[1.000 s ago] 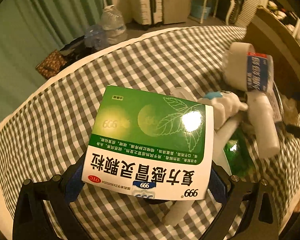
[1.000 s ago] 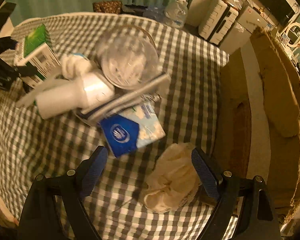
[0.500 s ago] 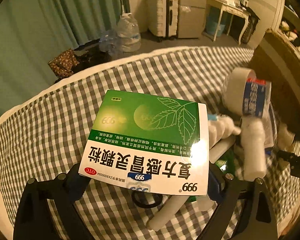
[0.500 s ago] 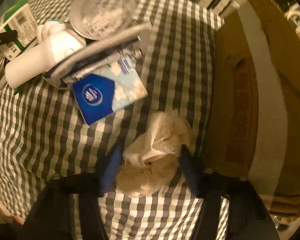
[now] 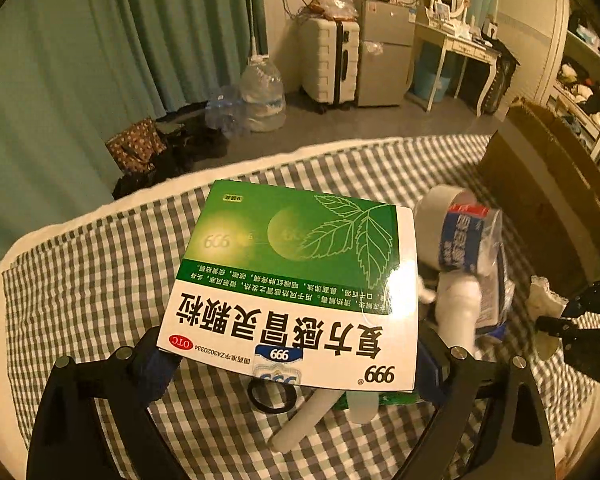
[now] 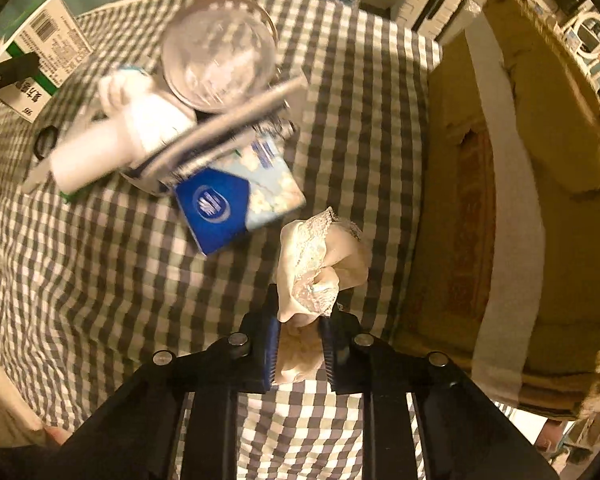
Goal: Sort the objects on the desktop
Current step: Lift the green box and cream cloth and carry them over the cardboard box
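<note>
Two grips at once: my left fingers [image 5: 288, 364], spread wide, clamp the green medicine box [image 5: 296, 284] by its sides above the checked desk [image 5: 92, 264]; my right fingers [image 6: 298, 344] are closing on the crumpled cream cloth [image 6: 320, 264] just beside the cardboard box [image 6: 540, 208], probably its destination.

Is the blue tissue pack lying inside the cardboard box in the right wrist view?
No, the blue tissue pack lies on the checked cloth beside the pile, outside the cardboard box.
</note>
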Available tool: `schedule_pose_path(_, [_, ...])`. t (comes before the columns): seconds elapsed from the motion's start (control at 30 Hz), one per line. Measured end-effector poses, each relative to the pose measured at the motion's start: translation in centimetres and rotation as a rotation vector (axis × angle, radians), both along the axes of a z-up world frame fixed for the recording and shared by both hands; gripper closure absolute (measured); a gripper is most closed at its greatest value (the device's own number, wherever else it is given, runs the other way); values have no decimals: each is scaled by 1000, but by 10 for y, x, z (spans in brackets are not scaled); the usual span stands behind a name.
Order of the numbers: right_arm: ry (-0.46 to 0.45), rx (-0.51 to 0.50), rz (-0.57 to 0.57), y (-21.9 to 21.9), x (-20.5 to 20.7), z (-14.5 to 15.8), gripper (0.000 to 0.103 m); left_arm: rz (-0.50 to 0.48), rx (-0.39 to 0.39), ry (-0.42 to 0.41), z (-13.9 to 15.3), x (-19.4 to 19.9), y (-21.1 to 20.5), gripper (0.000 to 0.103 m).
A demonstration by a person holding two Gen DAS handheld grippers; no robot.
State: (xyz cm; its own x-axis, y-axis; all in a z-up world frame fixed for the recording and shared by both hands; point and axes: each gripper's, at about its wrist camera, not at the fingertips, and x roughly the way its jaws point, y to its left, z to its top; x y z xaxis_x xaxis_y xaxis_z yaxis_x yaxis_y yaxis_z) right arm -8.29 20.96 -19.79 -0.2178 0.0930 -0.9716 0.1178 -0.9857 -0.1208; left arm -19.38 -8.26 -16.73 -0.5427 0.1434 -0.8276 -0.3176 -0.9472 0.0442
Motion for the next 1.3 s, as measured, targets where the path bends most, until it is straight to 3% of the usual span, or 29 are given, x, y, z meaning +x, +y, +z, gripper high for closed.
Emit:
schedule_pose_path(0.3, [124, -41, -15, -6, 7, 49, 85, 46, 35, 57, 43, 10, 1, 7])
schedule_pose_path(0.5, [224, -80, -28, -2, -20, 100, 85, 99, 68, 113, 78, 14, -2, 7])
schedule_pose_path(0.73, [346, -127, -38, -27, -25, 146, 85, 150, 87, 176, 122, 22, 1, 7])
schedule_pose_path(0.9, [416, -142, -60, -34, -25, 186, 85, 144, 74, 237, 168, 30, 9, 7])
schedule_pose_path(1.1, [528, -187, -75, -38, -19, 246, 85, 202, 120, 310, 218, 42, 6, 7])
schedule_pose_path(1.2, [572, -213, -103, -31, -14, 267, 85, 231, 153, 321, 227, 50, 4, 7])
schedule_pose_path(1.3, [602, -177, -115, -31, -9, 277, 85, 268, 159, 324, 224, 57, 3, 7])
